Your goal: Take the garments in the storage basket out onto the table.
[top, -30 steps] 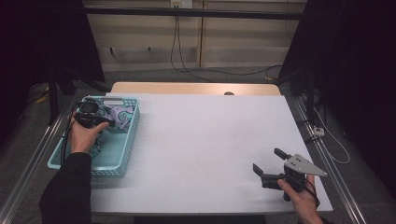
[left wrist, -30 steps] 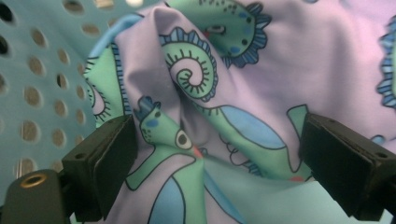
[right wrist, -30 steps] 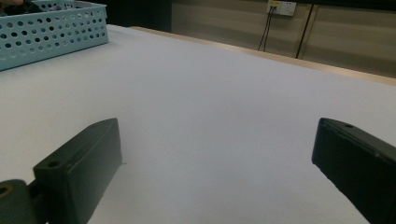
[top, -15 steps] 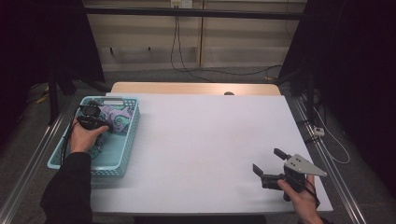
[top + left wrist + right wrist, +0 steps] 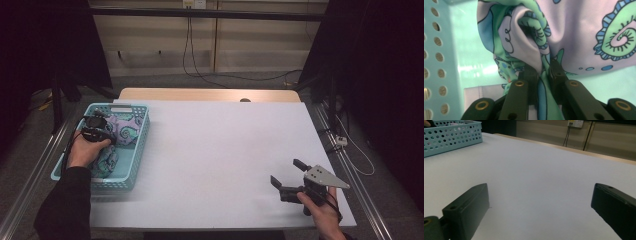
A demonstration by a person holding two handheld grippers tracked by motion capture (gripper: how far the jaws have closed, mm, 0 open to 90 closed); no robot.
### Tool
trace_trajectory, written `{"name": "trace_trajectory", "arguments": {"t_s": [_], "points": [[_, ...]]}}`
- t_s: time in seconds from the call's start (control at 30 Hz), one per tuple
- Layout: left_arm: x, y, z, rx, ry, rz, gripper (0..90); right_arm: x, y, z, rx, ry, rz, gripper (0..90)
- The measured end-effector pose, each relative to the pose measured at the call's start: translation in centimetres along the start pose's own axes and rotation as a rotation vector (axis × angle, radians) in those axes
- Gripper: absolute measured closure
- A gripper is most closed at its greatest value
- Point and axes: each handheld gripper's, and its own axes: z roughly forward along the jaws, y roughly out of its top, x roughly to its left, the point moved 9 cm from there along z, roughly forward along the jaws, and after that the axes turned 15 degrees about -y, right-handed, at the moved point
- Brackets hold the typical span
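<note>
Cloth (image 5: 574, 32) in the basket (image 5: 137, 150) is pinched by the left tool (image 5: 543, 72), whose jaws have just been closing; lifting it out seems next. Right tool (image 5: 289, 176) rests spread on the tabletop (image 5: 220, 150).

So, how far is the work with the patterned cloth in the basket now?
Done: the left gripper has just closed its jaws on a fold of the patterned cloth. In hand: that pinch, with the cloth inside the turquoise basket. Left: probably lifting it out onto the white table. The right gripper waits open above the table, holding nothing.
</note>
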Motion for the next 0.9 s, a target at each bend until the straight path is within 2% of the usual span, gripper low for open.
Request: {"name": "trace_trajectory", "arguments": {"t_s": [0.07,0.17,0.23,0.3,0.37,0.4,0.43,0.47,0.57,0.6,0.63,0.73,0.8,0.83,0.87,0.9], "points": [[0.0,0.0,-0.1,-0.01,0.002,0.011,73.4,0.0,0.0,0.0,0.001,-0.001,-0.001,1.0],[0.0,0.4,-0.4,-0.037,0.022,-0.009,53.6,0.0,0.0,0.0,0.0,-0.003,0.001,1.0],[0.2,0.8,-0.7,-0.053,0.047,0.002,48.0,-0.1,0.0,0.1,0.0,-0.007,-0.002,1.0],[0.5,1.0,-1.0,-0.092,0.066,-0.018,38.7,-0.1,0.0,0.1,0.001,-0.003,0.001,1.0],[1.1,1.0,-1.0,-0.093,0.099,-0.016,30.0,0.0,0.0,0.0,0.001,-0.003,-0.001,1.0],[1.4,1.0,-1.0,-0.099,0.127,-0.032,24.1,0.0,0.0,0.1,0.001,-0.003,-0.001,1.0],[1.7,1.0,-1.0,-0.096,0.132,-0.045,16.9,-0.1,0.0,0.1,0.0,-0.005,-0.004,1.0],[1.6,0.9,-0.8,-0.107,0.101,-0.054,17.2,0.0,0.0,0.0,0.002,-0.002,0.0,1.0],[1.7,0.2,0.3,-0.029,0.074,-0.069,15.4,0.0,-0.1,0.1,0.003,0.0,-0.001,1.0],[1.6,0.1,0.7,-0.007,0.067,-0.059,12.8,0.0,-0.1,0.1,0.003,0.001,-0.001,1.0],[1.5,0.1,0.9,-0.01,0.069,-0.055,13.6,-0.1,-0.1,0.1,0.002,-0.001,-0.003,1.0],[1.5,0.0,1.1,-0.003,0.058,-0.082,17.2,0.0,-0.1,0.1,0.002,-0.001,-0.004,1.0],[1.5,-0.1,0.8,-0.001,0.059,-0.085,25.4,0.0,-0.1,0.1,0.003,0.003,-0.003,1.0],[1.3,0.0,0.7,-0.009,0.055,-0.079,32.4,0.0,-0.1,0.1,0.002,0.001,-0.006,1.0],[1.0,0.0,0.6,-0.015,0.04,-0.062,44.9,0.1,-0.1,0.1,0.003,0.005,-0.002,1.0],[0.6,0.1,0.7,-0.021,0.019,-0.062,57.8,0.1,-0.1,0.1,0.003,0.006,-0.002,1.0]]}}
